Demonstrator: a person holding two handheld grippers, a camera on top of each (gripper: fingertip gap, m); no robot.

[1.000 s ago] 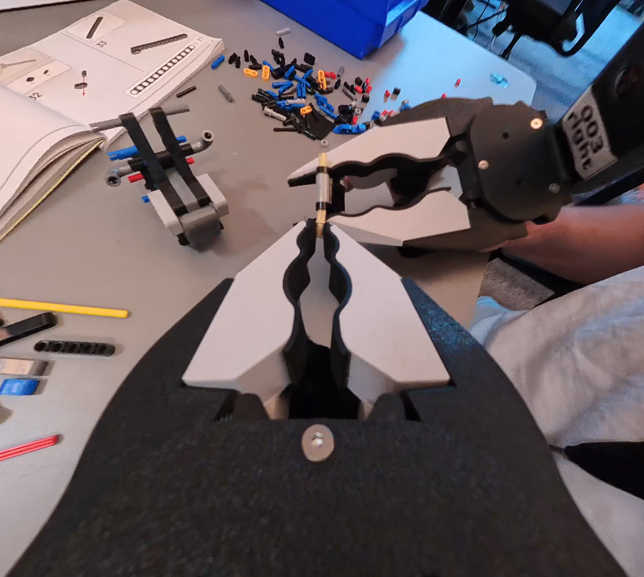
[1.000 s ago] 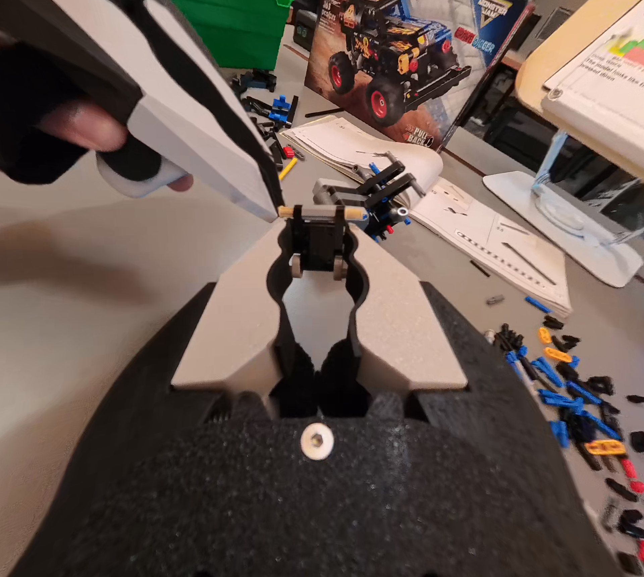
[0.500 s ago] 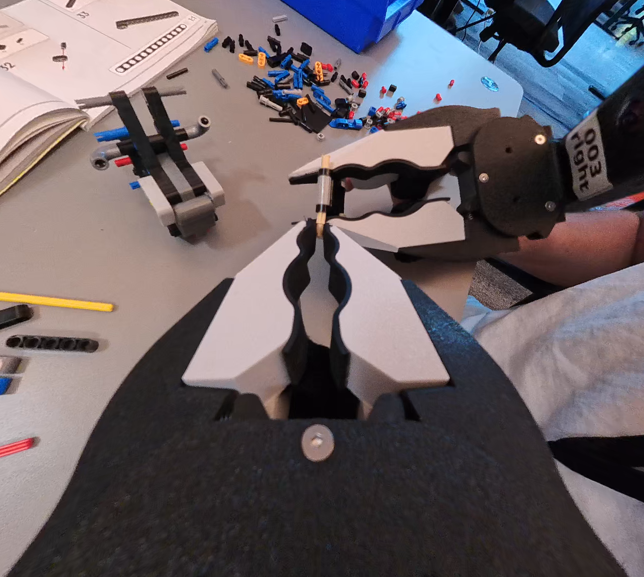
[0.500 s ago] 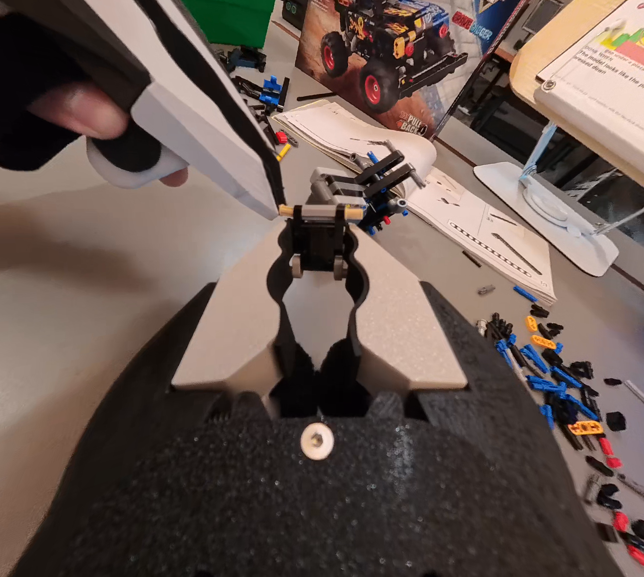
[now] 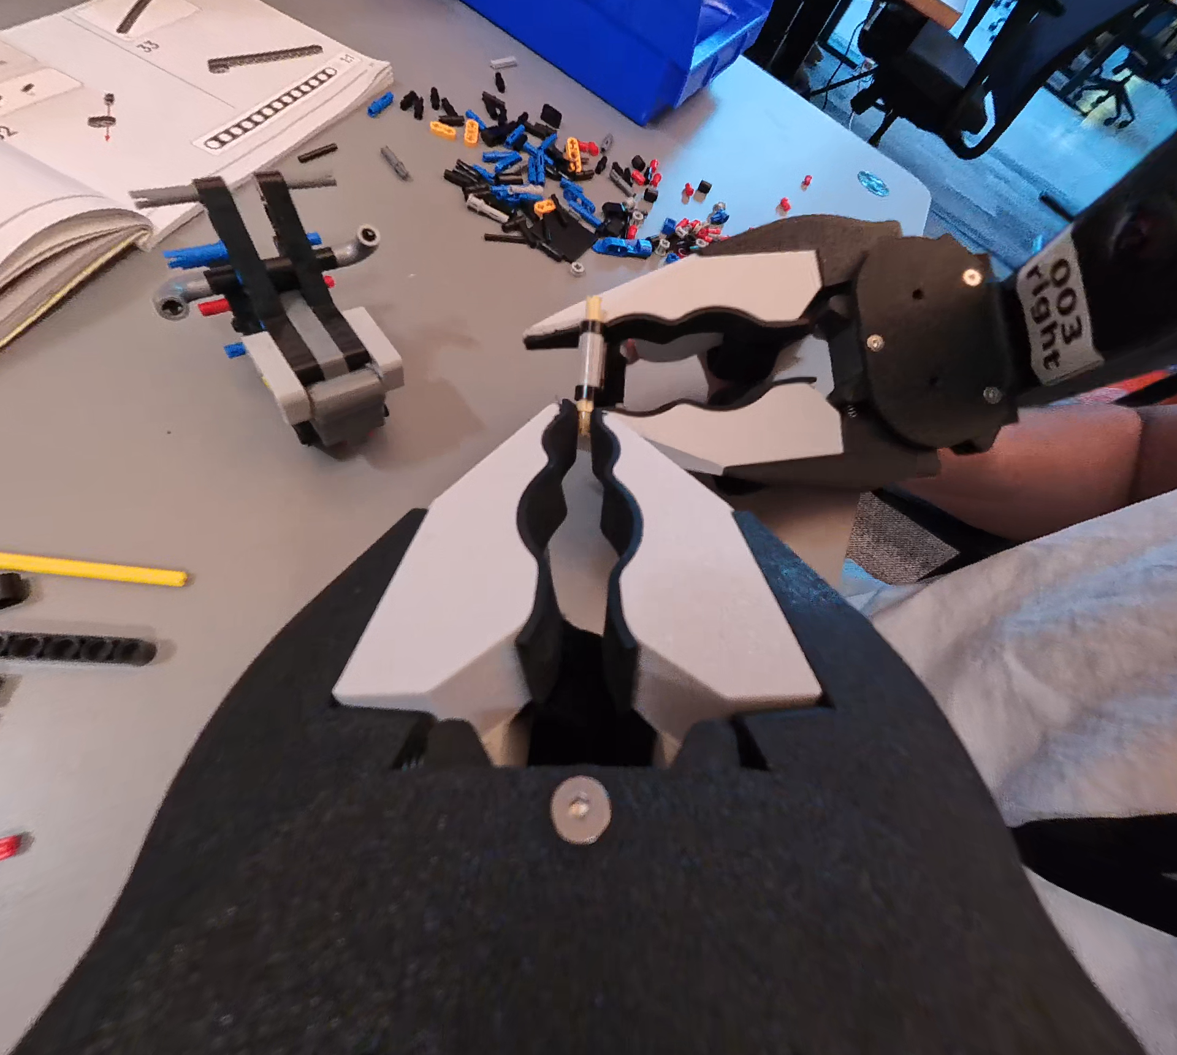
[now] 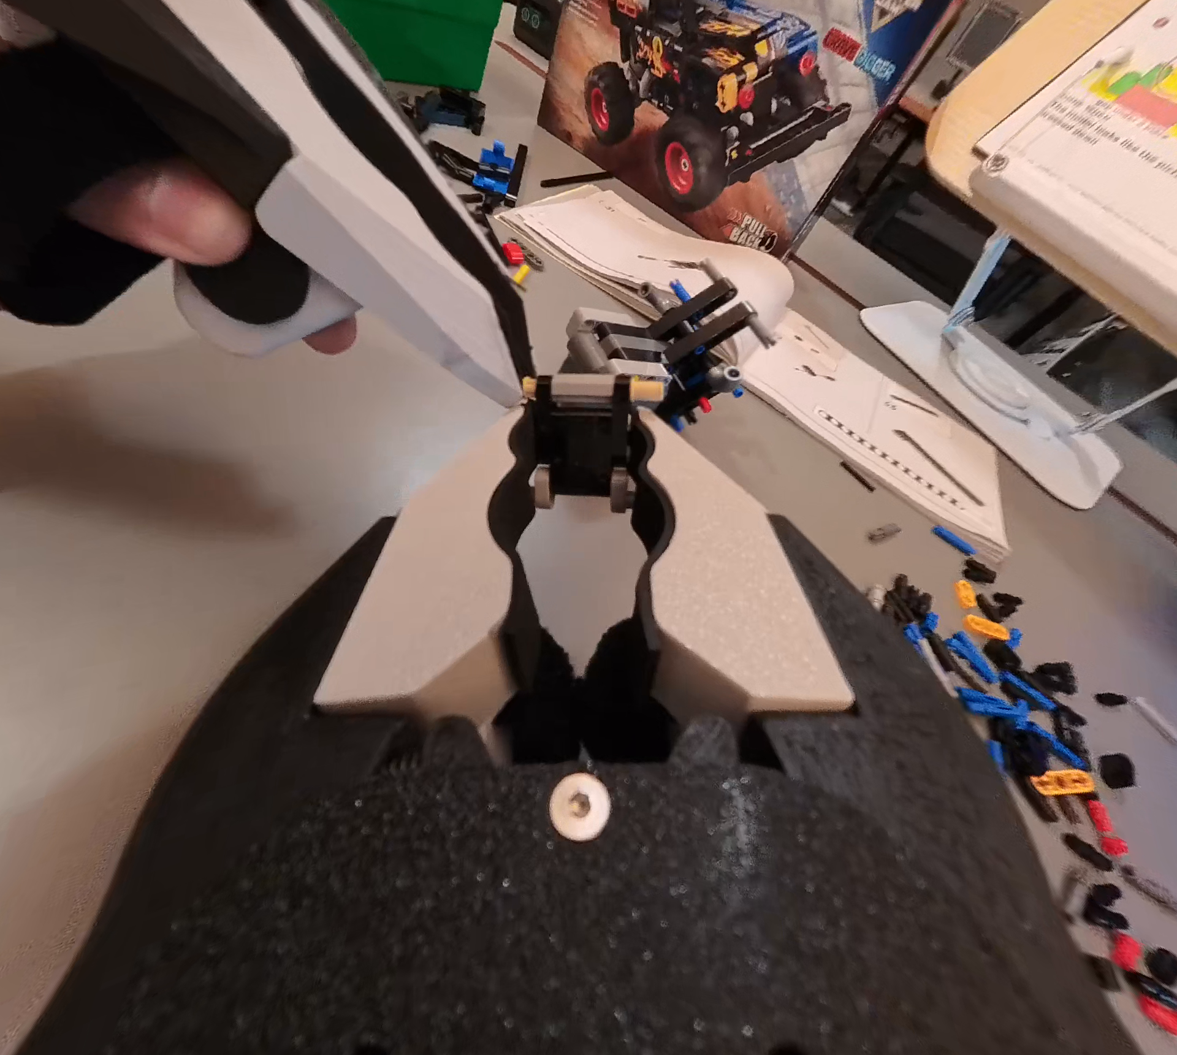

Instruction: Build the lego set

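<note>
A small black sub-assembly [image 6: 583,451] is clamped between the wavy black pads of the right gripper [image 6: 581,419], above the table. Its tan pin [image 5: 584,410] is pinched at one end by the nearly closed left gripper [image 5: 576,419], though the contact is partly hidden. Should either grip twist, the smooth pin could slip or pop out. Farther off, the blocky grey-and-black chassis [image 5: 299,311] stands on the matte grey table [image 5: 127,483], beside scattered glossy loose pieces [image 5: 548,184].
</note>
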